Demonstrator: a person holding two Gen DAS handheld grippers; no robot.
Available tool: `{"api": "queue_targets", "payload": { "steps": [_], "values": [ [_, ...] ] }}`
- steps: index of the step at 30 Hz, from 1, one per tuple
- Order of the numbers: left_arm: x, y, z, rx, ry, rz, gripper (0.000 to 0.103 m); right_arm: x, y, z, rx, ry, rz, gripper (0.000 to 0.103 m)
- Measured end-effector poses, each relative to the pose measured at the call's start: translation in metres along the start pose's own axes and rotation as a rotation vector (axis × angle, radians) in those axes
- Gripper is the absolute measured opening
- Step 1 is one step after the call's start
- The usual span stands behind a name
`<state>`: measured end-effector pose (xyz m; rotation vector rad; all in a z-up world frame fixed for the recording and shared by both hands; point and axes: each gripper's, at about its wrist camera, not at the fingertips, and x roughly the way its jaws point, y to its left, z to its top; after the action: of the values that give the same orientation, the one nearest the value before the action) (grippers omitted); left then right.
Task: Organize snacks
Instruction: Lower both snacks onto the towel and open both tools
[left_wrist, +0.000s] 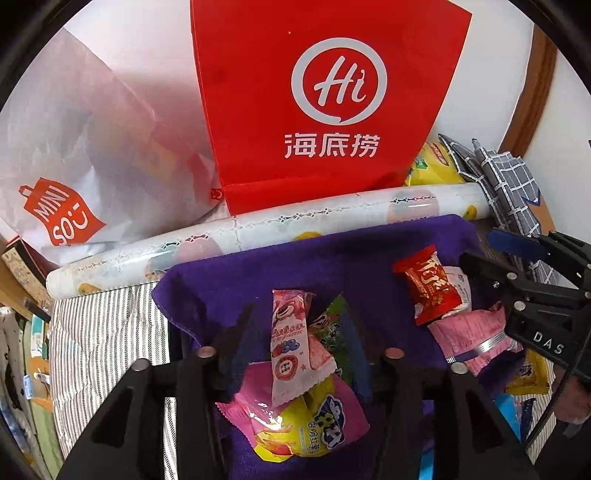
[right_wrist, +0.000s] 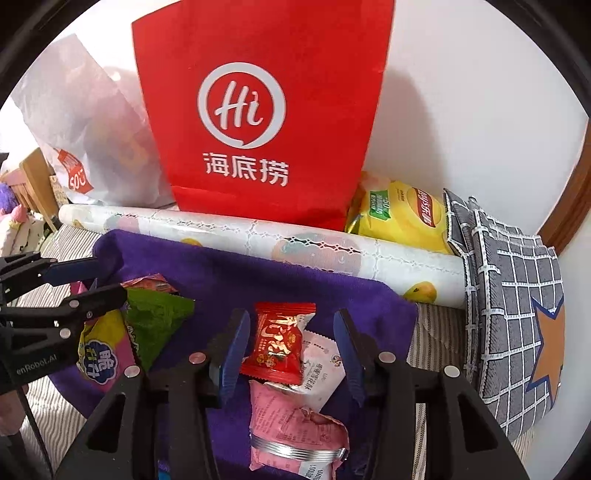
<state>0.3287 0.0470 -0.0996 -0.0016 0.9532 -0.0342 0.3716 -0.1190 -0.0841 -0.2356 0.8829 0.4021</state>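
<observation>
Looking along the left gripper (left_wrist: 301, 354), its jaws stand apart over a pile of snacks on the purple towel (left_wrist: 229, 280): a pink packet (left_wrist: 290, 339) lies between them, untouched as far as I can see, atop a yellow packet (left_wrist: 314, 432). From the right gripper (right_wrist: 291, 354), the jaws are apart either side of a red packet (right_wrist: 277, 347), not pressing it; a pink wrapper (right_wrist: 291, 428) lies below. A red bag (right_wrist: 258, 110) stands behind.

a red paper bag (right_wrist: 258, 110) with white lettering, a purple towel (right_wrist: 258, 284), a red candy wrapper (right_wrist: 275, 343), a pink snack packet (right_wrist: 284, 424), a grey checked cloth (right_wrist: 513, 325), a grey-striped sheet (left_wrist: 99, 332).
</observation>
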Motion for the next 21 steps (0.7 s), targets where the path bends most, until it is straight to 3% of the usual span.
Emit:
{"api": "queue_targets", "payload": {
  "steps": [10,15,17,21],
  "values": [
    [0.009,0.003,0.001,-0.015,0.027,0.003,0.052,0.001,0.000,0.002,0.015,-0.009,-0.018,0.047],
    [-0.002,0.003,0.005,-0.008,0.003,0.009,0.055,-0.008,0.002,0.002,0.024,-0.046,0.010,0.051],
    [-0.003,0.003,0.007,-0.006,0.008,0.034,0.055,-0.007,0.004,0.001,0.010,-0.019,-0.003,0.053],
    [-0.017,0.002,0.010,-0.005,-0.015,0.017,0.055,-0.020,-0.002,-0.008,0.074,-0.033,-0.013,0.053]
  ]
}}
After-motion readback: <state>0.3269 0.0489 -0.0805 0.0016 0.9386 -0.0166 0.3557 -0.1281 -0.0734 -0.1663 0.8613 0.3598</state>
